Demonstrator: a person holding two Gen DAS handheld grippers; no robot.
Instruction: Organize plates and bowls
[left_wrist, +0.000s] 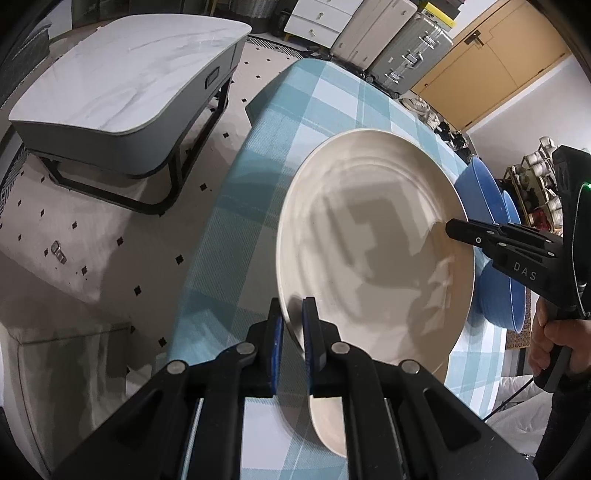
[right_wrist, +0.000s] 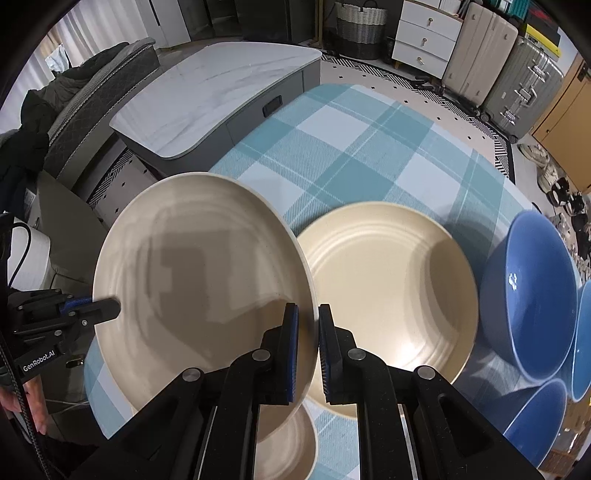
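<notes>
Both grippers hold one cream plate (left_wrist: 369, 240) lifted and tilted above the checked tablecloth (right_wrist: 351, 147). My left gripper (left_wrist: 293, 321) is shut on its near rim, and shows at the plate's left edge as the left gripper (right_wrist: 110, 308) in the right wrist view. My right gripper (right_wrist: 308, 325) is shut on the opposite rim of the held plate (right_wrist: 199, 258); the left wrist view shows this right gripper (left_wrist: 452, 229) at the plate's right edge. A second cream plate (right_wrist: 391, 288) lies flat on the cloth to the right. Part of a third plate (right_wrist: 291, 439) shows underneath.
Blue bowls (right_wrist: 532, 295) (right_wrist: 535, 421) crowd the table's right side beside the flat plate. A marble-topped low table (right_wrist: 221, 85) stands beyond the table's far left corner. Suitcases (right_wrist: 517, 74) and a white drawer unit (right_wrist: 424, 37) line the back wall. A hand (left_wrist: 554, 332) grips the right tool.
</notes>
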